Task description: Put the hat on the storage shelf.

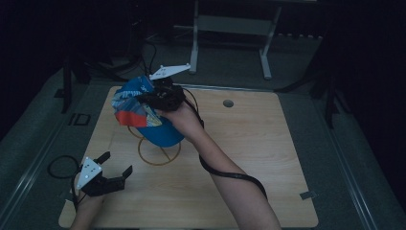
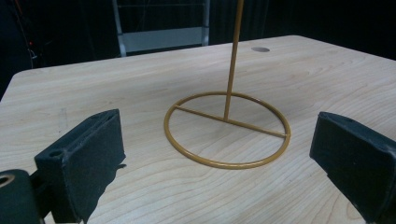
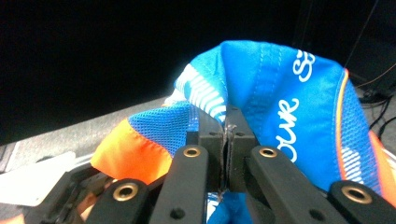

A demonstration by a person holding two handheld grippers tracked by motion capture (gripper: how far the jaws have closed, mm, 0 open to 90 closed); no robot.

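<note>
Near the table's [image 1: 268, 158] front left corner, left gripper [image 1: 116, 168] low over the wood, jaws spread wide, holding nothing. Ahead of it, gold wire stand [image 2: 227, 129]: ring base flat on the table, thin post upright. Farther right and raised above the stand, right gripper [image 3: 227, 140] clamped tight on a fold of blue and orange cap [image 1: 143, 115].

High view was dim and underexposed; surroundings beyond the counter [image 1: 268, 158] fell to near black, w/ a bluish cast. Left gripper view was brighter, wood grain sharp, soft shadows under the near black jaws, which were slightly blurred. Right gripper view had a black background; the cap [image 3: 280, 93] was well lit, stitching fairly sharp, the near jaws soft.
</note>
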